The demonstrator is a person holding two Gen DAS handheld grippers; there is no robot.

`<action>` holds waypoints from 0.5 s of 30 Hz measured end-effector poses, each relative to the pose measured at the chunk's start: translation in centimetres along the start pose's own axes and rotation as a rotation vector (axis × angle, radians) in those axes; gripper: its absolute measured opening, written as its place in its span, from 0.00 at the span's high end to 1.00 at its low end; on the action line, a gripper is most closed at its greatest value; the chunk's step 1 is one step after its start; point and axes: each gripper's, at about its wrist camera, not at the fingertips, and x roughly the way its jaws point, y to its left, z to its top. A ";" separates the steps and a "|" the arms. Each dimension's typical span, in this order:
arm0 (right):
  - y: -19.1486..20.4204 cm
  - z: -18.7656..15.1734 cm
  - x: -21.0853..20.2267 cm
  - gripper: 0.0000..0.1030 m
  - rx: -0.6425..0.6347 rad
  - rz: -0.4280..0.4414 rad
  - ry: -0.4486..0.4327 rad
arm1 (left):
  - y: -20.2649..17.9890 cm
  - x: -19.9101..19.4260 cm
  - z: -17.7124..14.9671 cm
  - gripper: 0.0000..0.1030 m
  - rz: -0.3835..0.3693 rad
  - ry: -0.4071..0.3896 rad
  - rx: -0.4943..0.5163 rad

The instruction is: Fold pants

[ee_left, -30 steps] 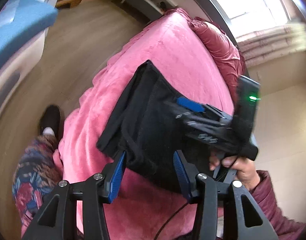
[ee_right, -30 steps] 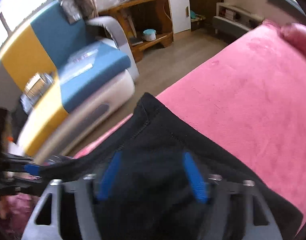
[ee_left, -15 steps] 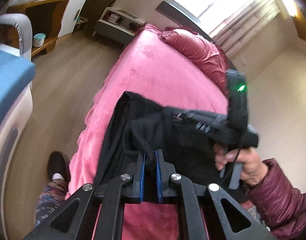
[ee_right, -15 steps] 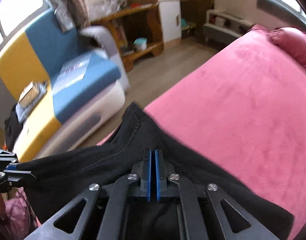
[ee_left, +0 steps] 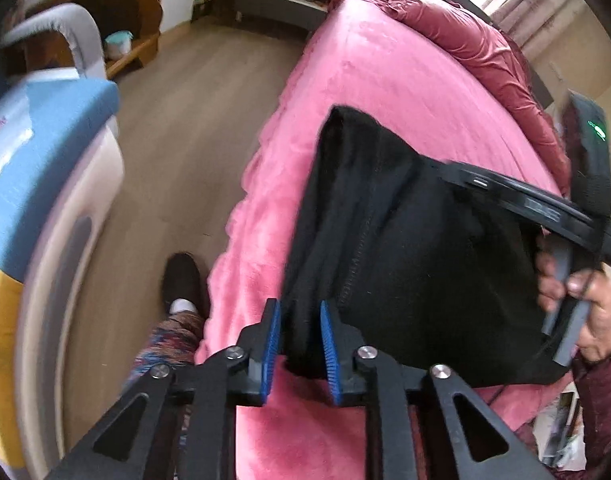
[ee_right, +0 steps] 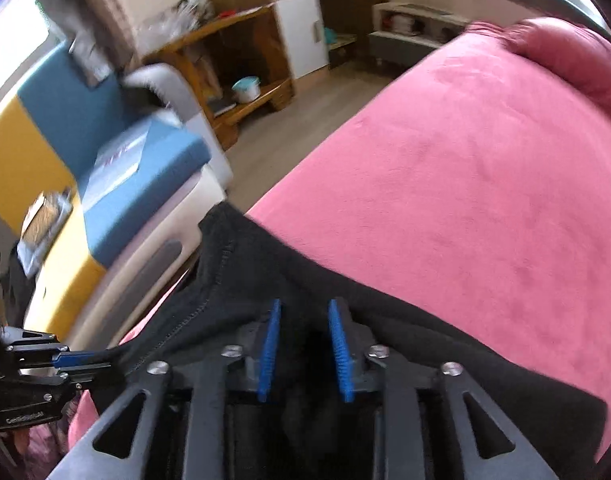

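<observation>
Both hand-held grippers clamped shut half a second ago and their jaws have just been opening again; the room view has also swung round in both cameras since a second back.

Left hand-held gripper: blue pads parted, a bunched edge of the black pants sitting between them. Fabric is filling most of the gap, but whether the pads are actually pressing on it I cannot tell.

Right hand-held gripper: blue pads standing apart with black cloth between and under them. No clear pinch; it's reading as released.

Pants are lying folded on the near corner of the pink bed, left edge close to the mattress side, dark red pillow well beyond them at the head end.

From the left camera, a person's hand is holding the right gripper's handle at the pants' right side. Person's shoe is standing on the wood floor beside the bed. Blue and yellow sofa off to the left.
</observation>
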 end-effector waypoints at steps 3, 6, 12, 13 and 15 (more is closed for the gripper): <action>-1.5 -1.7 -3.1 0.58 0.033 -0.003 -0.025 | 0.5 -2.1 0.4 0.75 0.038 -0.052 -0.027; -2.9 -4.1 -5.3 0.58 0.064 -0.026 -0.025 | 0.2 -4.5 0.5 0.75 -0.005 -0.139 -0.032; -5.2 -7.4 -3.7 0.61 0.134 -0.147 0.027 | -5.8 -2.4 0.5 0.74 -0.119 -0.120 0.118; -5.8 -7.6 -3.2 0.63 0.159 -0.153 0.025 | -6.8 -0.6 0.7 0.74 -0.091 -0.068 0.149; -5.7 -7.4 -3.6 0.63 0.181 -0.149 0.013 | -7.3 1.5 0.9 0.74 -0.055 0.006 0.128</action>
